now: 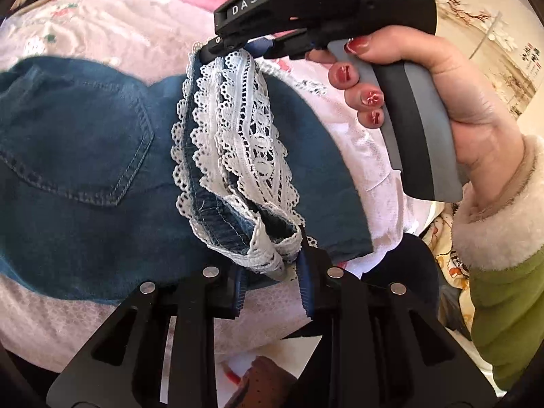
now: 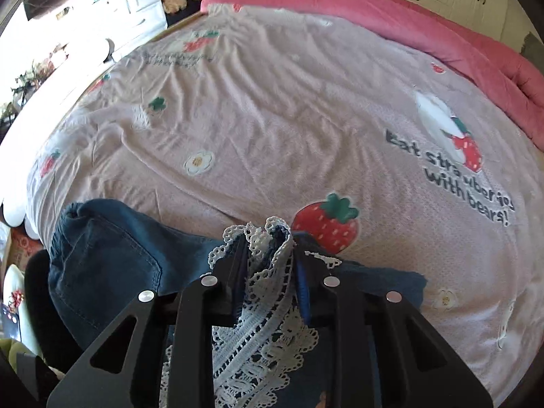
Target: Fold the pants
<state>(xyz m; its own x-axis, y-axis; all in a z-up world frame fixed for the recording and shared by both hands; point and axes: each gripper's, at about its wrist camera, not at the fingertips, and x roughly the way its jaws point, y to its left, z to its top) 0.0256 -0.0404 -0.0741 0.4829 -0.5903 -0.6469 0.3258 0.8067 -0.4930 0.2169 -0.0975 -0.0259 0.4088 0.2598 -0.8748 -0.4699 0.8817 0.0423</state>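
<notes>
My right gripper (image 2: 268, 241) pinches the white lace hem (image 2: 261, 238) of the blue denim pants (image 2: 108, 258), bunched between my fingers over the pink strawberry blanket (image 2: 272, 119).

Your left tongs (image 1: 272, 258) point down, pads pinched on the lace hem (image 1: 268, 255). Your right hand (image 1: 442, 102) grips the handle, nails painted red; your right tongs (image 1: 224, 47) are clamped on the hem's other end.
</notes>
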